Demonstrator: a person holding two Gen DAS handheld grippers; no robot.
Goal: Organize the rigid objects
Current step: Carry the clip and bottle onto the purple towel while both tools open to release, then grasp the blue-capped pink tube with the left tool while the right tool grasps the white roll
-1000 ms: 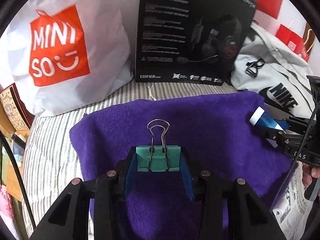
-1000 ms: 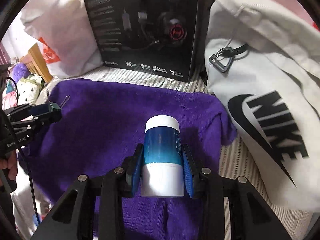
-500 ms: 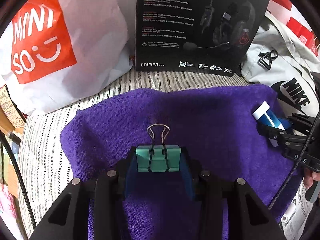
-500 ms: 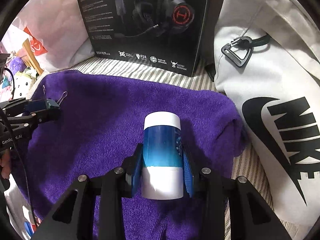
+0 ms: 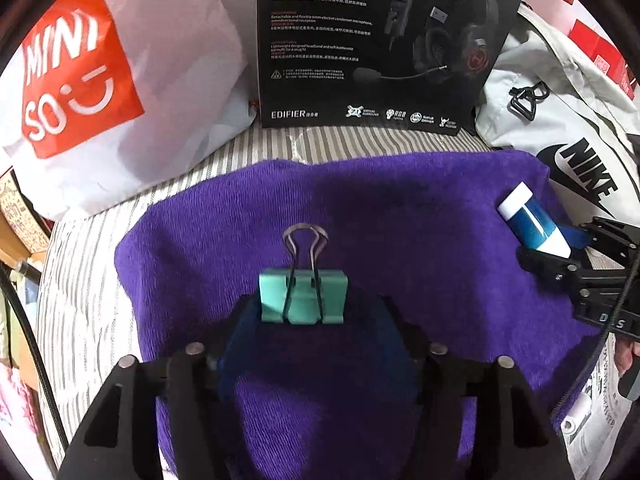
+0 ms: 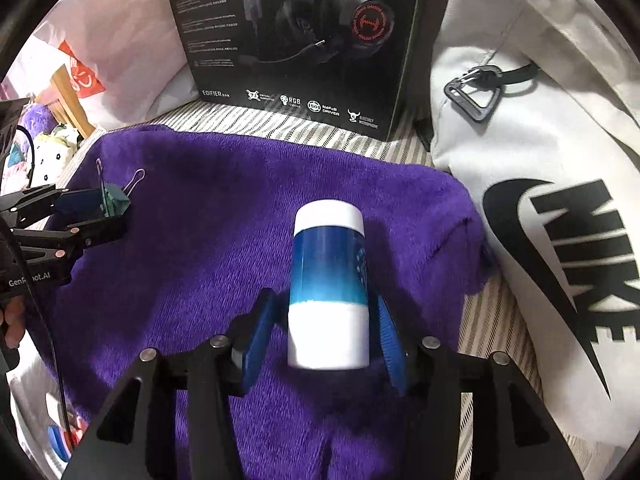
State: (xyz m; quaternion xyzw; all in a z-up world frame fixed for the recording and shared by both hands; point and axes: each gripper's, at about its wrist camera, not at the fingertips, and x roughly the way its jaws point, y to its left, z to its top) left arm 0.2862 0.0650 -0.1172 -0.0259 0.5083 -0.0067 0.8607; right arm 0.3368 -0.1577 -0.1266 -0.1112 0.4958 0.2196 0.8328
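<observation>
A teal binder clip (image 5: 303, 297) with wire handles lies on the purple towel (image 5: 400, 220) between the jaws of my left gripper (image 5: 316, 320), which stand spread and apart from it. It also shows in the right wrist view (image 6: 114, 199). A blue-and-white cylindrical bottle (image 6: 329, 288) lies on the towel (image 6: 200, 248) between the jaws of my right gripper (image 6: 326, 336), which stand apart with gaps on both sides. The bottle also shows in the left wrist view (image 5: 532, 222) at the right.
A black Edifier headset box (image 5: 384, 40) stands behind the towel. A white Miniso bag (image 5: 100, 80) is at the back left and a white Nike bag (image 6: 540, 200) at the right. The towel lies on a striped sheet (image 5: 80, 280).
Both grippers have moved forward and down toward the towel. Both pairs of jaws have opened, letting go of the clip and the bottle, which now lie on the towel.
</observation>
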